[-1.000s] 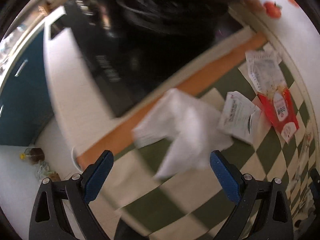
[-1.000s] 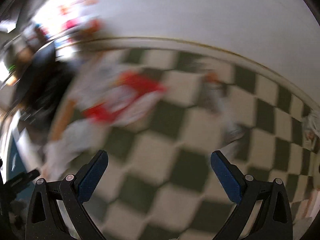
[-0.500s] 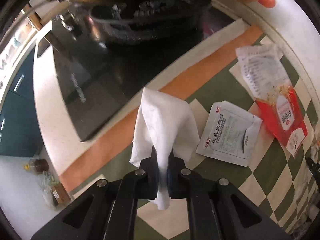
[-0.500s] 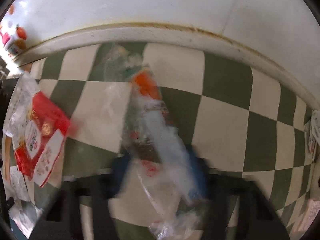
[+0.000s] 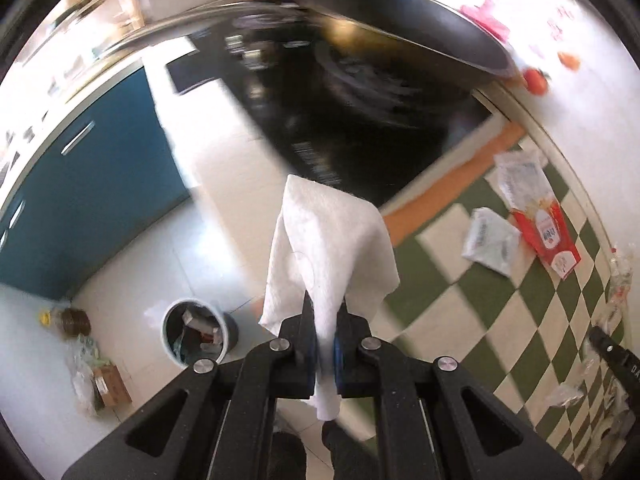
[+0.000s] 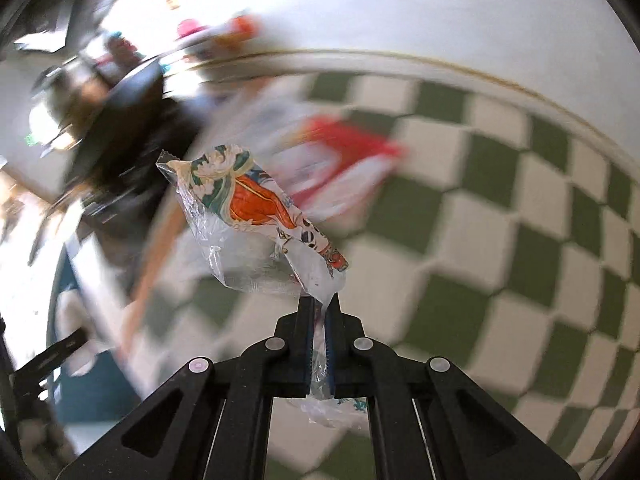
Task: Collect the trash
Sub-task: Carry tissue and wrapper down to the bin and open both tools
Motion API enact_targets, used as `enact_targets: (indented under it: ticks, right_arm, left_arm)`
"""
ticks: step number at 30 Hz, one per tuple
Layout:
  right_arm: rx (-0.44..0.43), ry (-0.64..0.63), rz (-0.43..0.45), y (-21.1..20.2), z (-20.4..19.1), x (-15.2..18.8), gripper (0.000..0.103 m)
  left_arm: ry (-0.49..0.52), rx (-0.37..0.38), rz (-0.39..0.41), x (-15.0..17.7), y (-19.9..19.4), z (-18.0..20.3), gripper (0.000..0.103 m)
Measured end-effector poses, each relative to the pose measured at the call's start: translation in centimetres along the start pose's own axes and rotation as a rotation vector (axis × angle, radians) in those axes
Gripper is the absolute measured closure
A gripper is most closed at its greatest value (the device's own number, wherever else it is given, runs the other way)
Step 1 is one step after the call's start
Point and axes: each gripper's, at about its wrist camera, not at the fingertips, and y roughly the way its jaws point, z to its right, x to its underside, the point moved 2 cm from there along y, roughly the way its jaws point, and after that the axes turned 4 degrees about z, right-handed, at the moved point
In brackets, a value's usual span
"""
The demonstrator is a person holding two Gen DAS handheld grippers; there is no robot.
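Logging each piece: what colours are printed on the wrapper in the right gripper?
Clear plastic wrapper printed orange, green and white, sharpest in the right wrist view.

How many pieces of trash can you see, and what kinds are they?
Paper towel, held in the left gripper: 1
Clear plastic wrapper, held in the right gripper: 1
White packets on the checkered cloth: 2
Red packet: 1
Total: 5
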Motion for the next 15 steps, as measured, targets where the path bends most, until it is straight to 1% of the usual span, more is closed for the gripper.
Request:
enact_targets:
  ticks: [1,2,3,4,6,7,8,10,12,13,14,15]
  right_arm:
    - [-0.07,-0.022,-0.035,0.5,-3.2,1.3,0.098]
    - [-0.108,-0.035,-0.061,1.1,-5.7,2.4,0.098]
    - [-0.167,-0.059,-0.105,2.0,-8.9,3.9,0.098]
    - [-0.207,-0.085,-0.142,2.8,-11.5,5.3,0.098]
    - [-0.274,-0.148,-0.206,4.7,-16.5,8.7,0.098]
    - [-0.3,-0.186,-0.24,5.9,-19.4,10.7,0.098]
    - [-0.317,-0.227,-0.269,7.2,-22.0,12.8,0.098]
    - [-0.323,-0.316,-0.312,10.5,-26.6,17.2,0.098]
    - [-0.303,-0.382,-0.354,15.3,-30.0,21.7,0.098]
    - [-0.292,-0.399,-0.387,18.0,-31.1,23.9,0.098]
    - [-0.282,-0.414,-0.42,21.3,-32.2,26.2,0.098]
    - [-0.266,-0.429,-0.442,24.3,-32.9,28.3,0.098]
  left_arm:
    - [-0.021,-0.007,0.0,0.7,-0.4,-1.6,0.099]
    - [-0.053,-0.013,-0.002,1.3,-1.1,-4.0,0.099]
    - [-0.086,-0.023,-0.008,2.0,-1.5,-6.5,0.099]
    - [-0.11,-0.033,-0.013,2.5,-1.7,-8.1,0.099]
    - [-0.182,-0.063,-0.038,4.4,-1.5,-13.4,0.099]
    - [-0.211,-0.074,-0.052,5.2,-1.2,-15.4,0.099]
    - [-0.257,-0.088,-0.071,6.5,-0.5,-18.1,0.099]
    - [-0.313,-0.111,-0.113,8.9,1.6,-22.7,0.099]
    - [-0.372,-0.138,-0.163,11.9,5.4,-27.0,0.099]
    - [-0.409,-0.136,-0.193,13.4,8.0,-29.0,0.099]
    - [-0.455,-0.127,-0.233,15.5,11.7,-31.4,0.099]
    - [-0.486,-0.117,-0.257,16.8,14.1,-32.6,0.099]
